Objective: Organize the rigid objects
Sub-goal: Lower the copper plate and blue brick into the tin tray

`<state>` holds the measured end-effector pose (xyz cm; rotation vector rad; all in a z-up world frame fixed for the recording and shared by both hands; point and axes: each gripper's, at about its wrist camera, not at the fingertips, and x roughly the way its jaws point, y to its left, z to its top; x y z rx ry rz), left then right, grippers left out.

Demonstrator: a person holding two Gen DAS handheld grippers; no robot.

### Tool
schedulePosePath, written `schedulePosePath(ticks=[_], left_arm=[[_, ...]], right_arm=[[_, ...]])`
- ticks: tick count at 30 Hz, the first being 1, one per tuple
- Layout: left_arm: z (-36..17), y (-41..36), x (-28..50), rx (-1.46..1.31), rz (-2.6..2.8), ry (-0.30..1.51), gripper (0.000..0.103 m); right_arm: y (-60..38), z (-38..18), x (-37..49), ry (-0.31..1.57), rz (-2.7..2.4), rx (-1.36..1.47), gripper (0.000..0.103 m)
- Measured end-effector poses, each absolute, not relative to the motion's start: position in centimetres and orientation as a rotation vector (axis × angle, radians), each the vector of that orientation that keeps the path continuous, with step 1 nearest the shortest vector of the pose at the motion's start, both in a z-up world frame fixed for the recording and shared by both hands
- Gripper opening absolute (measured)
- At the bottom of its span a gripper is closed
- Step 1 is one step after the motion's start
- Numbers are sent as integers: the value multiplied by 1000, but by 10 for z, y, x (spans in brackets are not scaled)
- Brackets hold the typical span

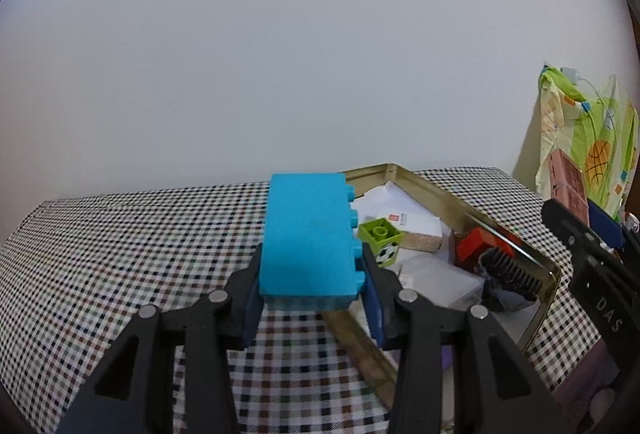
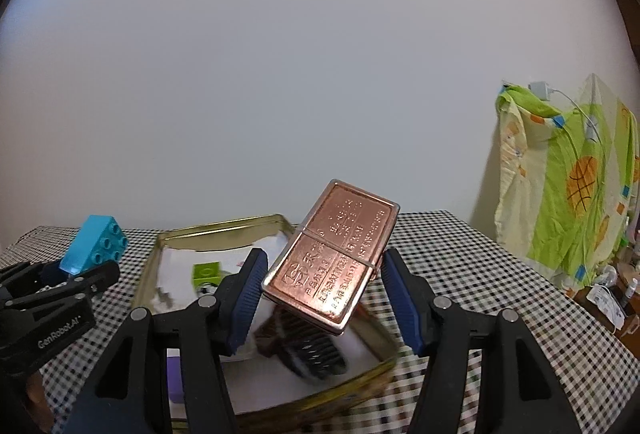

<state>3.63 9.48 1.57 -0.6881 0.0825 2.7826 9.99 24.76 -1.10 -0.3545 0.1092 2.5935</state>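
The blue brick [image 1: 310,238] and the small green brick [image 1: 380,234] are smooth moulded plastic with a matt to satin sheen, while the copper-coloured case [image 2: 332,258] is glossy embossed metal. The tray [image 1: 424,190] is reflective gold-toned sheet metal resting on a woven checked cloth [image 1: 120,234]. The gripper pads [image 2: 248,290] are ribbed blue rubbery material on matt black plastic frames.

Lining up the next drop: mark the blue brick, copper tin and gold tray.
blue brick [image 1: 308,234], left wrist view, smooth side face.
copper tin [image 2: 332,258], right wrist view, embossed lid.
gold tray [image 2: 224,226], right wrist view, far rim.
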Motion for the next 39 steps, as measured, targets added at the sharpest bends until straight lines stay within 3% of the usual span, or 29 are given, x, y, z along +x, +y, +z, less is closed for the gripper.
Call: schedulePosePath(ticks=[39], left_arm=[[15,146,-22,-802,2719,82,41]], right_arm=[[296,0,43,35,2650,-507,62]])
